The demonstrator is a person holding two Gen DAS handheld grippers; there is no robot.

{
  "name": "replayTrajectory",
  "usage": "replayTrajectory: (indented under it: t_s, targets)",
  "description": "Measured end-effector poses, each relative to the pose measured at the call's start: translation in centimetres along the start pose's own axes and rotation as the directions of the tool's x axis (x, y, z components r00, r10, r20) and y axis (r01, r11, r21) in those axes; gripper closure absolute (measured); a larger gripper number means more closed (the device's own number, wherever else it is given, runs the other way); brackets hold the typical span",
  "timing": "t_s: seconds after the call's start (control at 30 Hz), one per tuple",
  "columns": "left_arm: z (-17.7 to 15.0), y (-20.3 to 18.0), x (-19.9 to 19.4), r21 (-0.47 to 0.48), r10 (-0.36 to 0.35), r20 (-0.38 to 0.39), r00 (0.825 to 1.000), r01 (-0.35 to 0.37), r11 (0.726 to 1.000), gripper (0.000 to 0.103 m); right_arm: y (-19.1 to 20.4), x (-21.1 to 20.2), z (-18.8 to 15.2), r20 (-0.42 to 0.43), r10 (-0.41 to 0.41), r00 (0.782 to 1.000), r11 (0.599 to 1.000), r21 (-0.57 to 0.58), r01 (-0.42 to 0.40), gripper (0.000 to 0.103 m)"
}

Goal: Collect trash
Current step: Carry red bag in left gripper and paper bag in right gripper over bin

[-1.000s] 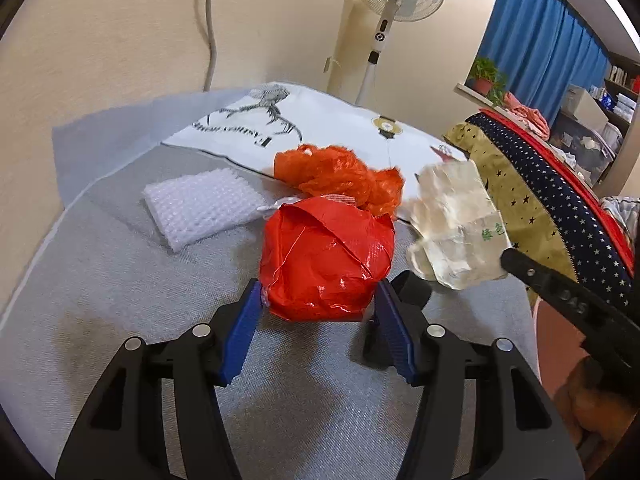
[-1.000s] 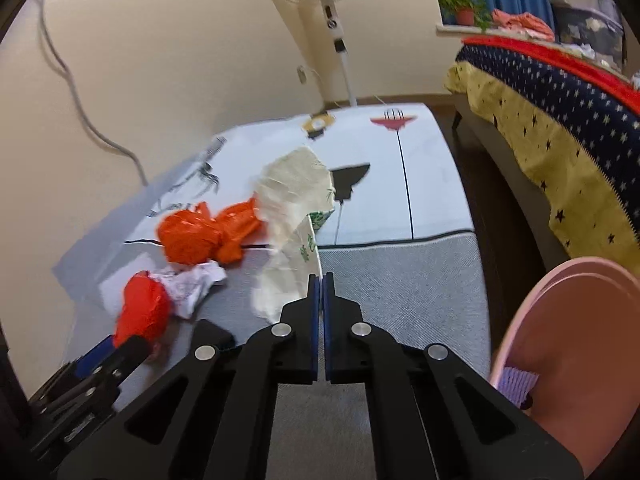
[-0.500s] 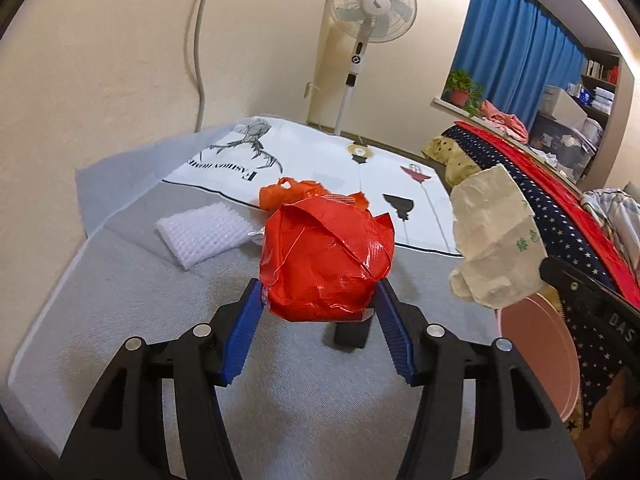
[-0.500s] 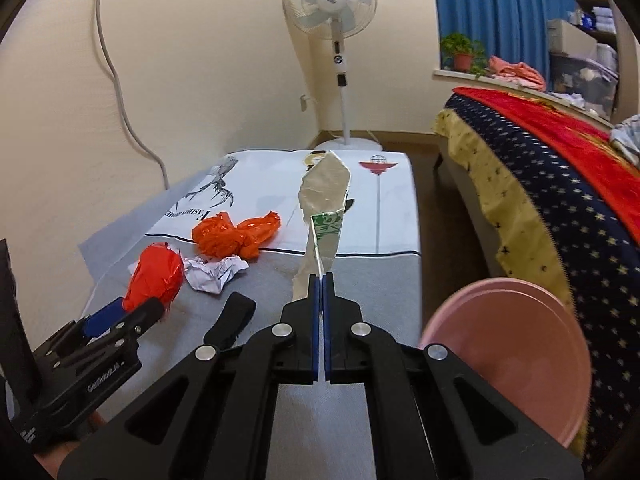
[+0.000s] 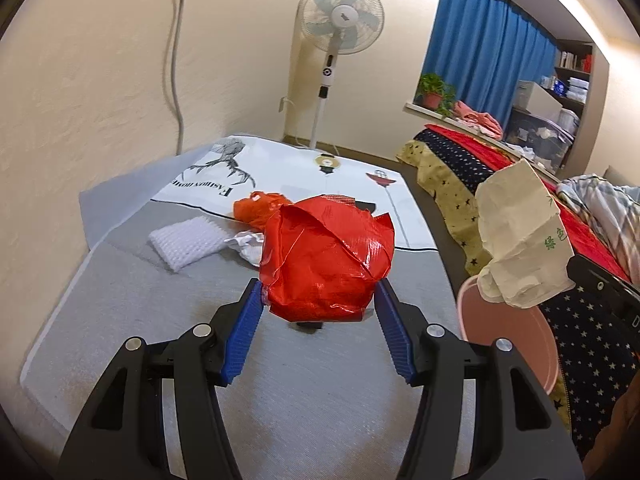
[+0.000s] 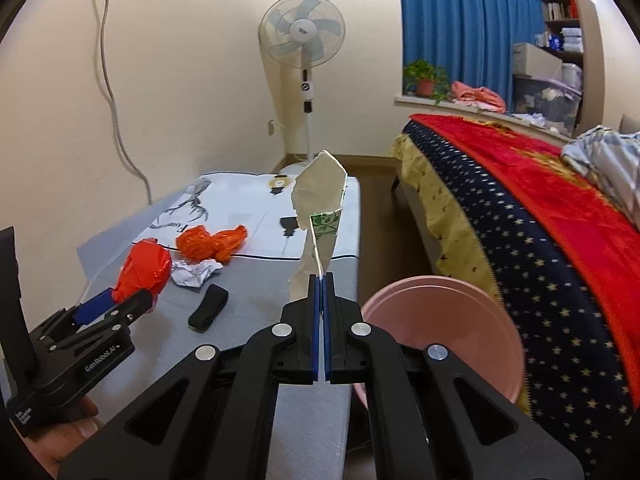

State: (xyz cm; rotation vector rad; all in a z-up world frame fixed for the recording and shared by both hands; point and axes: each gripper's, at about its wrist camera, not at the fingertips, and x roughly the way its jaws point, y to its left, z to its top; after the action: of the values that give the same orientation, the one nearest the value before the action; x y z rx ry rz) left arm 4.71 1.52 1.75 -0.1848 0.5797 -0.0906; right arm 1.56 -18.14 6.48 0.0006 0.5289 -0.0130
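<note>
My left gripper (image 5: 318, 286) is shut on a crumpled red plastic wrapper (image 5: 326, 258) and holds it above the grey mat (image 5: 160, 340); it also shows in the right wrist view (image 6: 142, 268). My right gripper (image 6: 321, 280) is shut on a cream paper bag with green print (image 6: 320, 208), raised upright; the bag also shows in the left wrist view (image 5: 518, 236). A pink bin (image 6: 440, 336) stands on the floor right of the mat, just below the paper bag (image 5: 508, 340).
On the mat lie an orange plastic bag (image 6: 210, 242), a crumpled white paper (image 6: 194, 272), a white foam net (image 5: 184, 238) and a black strap (image 6: 208, 310). A bed with a starred blanket (image 6: 520, 220) runs along the right. A standing fan (image 6: 304, 40) is at the back.
Both grippers have risen from the mat with their loads and moved right, toward the pink bin. The red wrapper and paper bag now hang well above the mat.
</note>
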Motion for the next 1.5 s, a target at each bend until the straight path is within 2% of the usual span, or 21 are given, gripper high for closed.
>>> replayTrajectory:
  t_s: [0.4, 1.5]
  targets:
    - [-0.6, -2.4, -1.5, 0.049, -0.069, 0.019, 0.997, 0.068, 0.996, 0.047, -2.0, -2.3, -0.6, 0.020, -0.070, 0.997, 0.997, 0.025, 0.069, 0.101]
    - [-1.6, -7.1, -0.5, 0.126, -0.167, 0.014, 0.986, 0.164, 0.978, 0.047, -6.2, -2.5, -1.1, 0.014, -0.221, 0.975, 0.971, 0.099, 0.219, 0.101]
